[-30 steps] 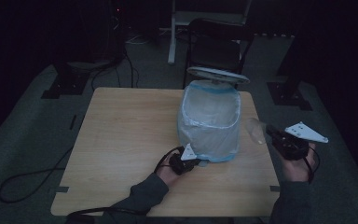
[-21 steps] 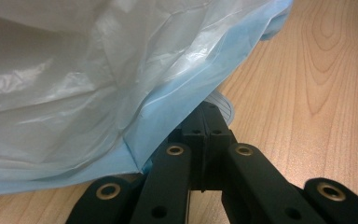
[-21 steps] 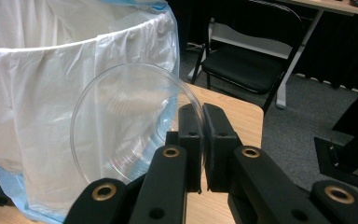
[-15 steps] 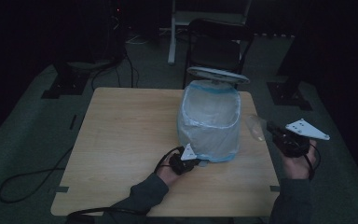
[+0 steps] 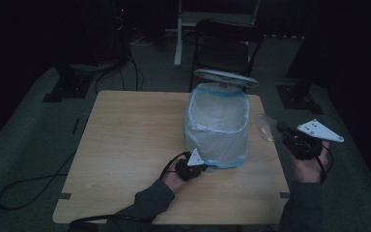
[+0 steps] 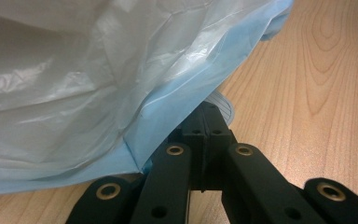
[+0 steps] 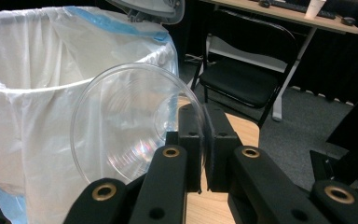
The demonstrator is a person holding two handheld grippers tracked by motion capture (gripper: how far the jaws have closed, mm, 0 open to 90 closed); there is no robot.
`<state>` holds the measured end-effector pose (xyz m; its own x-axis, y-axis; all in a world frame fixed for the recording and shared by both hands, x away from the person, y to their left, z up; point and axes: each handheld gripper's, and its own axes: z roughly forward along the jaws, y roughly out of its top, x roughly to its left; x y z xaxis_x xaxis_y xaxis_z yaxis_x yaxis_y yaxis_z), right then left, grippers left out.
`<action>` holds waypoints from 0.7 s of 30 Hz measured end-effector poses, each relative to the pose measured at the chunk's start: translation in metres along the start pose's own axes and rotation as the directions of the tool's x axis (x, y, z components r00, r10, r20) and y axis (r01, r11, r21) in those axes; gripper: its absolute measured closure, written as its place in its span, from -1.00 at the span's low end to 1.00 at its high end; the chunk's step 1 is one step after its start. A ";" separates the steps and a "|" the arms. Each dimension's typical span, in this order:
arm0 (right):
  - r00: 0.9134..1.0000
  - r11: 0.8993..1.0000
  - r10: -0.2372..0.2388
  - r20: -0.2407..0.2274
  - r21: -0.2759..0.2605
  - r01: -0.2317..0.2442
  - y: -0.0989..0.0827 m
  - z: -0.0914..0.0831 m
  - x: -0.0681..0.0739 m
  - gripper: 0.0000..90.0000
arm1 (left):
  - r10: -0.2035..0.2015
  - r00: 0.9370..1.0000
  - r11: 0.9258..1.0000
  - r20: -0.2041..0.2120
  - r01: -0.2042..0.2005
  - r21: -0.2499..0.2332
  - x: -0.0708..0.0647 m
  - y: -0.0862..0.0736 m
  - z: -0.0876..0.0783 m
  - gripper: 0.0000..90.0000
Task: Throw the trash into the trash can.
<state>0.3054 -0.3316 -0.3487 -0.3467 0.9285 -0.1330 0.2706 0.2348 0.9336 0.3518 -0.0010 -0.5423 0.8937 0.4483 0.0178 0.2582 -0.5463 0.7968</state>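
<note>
Barely any change: your right gripper (image 7: pixel 200 154), closed on clear cup (image 7: pixel 130 135), edges toward bin (image 5: pixel 217 125); left gripper (image 6: pixel 207 140) stays clamped on pedal.

No lettering, label, brand mark or number can be read anywhere in these views. The white plastic liner with its pale blue edge (image 7: pixel 23 107) is blank, and so is the clear round plastic lid (image 7: pixel 130 126) (only moulded rings show on it). The light wooden tabletop (image 5: pixel 125 140) bears grain and nothing written.
</note>
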 end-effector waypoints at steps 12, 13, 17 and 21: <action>1.000 1.000 -0.013 0.002 -0.026 0.013 0.012 -0.001 0.002 0.94 | 0.002 1.000 1.000 0.000 -0.002 0.002 0.000 0.000 0.000 1.00; 1.000 0.999 -0.013 0.001 -0.030 0.013 0.013 -0.002 0.002 0.93 | 0.001 1.000 1.000 0.000 -0.001 0.001 0.000 0.000 0.000 1.00; 1.000 0.999 -0.021 0.001 -0.034 0.021 0.017 -0.002 0.003 0.93 | 0.002 1.000 1.000 0.000 -0.002 0.001 0.000 0.000 0.000 1.00; 1.000 0.999 -0.026 0.003 -0.047 0.026 0.021 -0.002 0.004 0.93 | 0.002 1.000 1.000 -0.001 -0.002 0.001 0.000 0.000 0.000 1.00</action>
<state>0.3076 -0.3235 -0.3289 -0.3510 0.9229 -0.1581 0.2189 0.2450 0.9445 0.3518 -0.0009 -0.5423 0.8939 0.4477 0.0196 0.2571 -0.5481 0.7959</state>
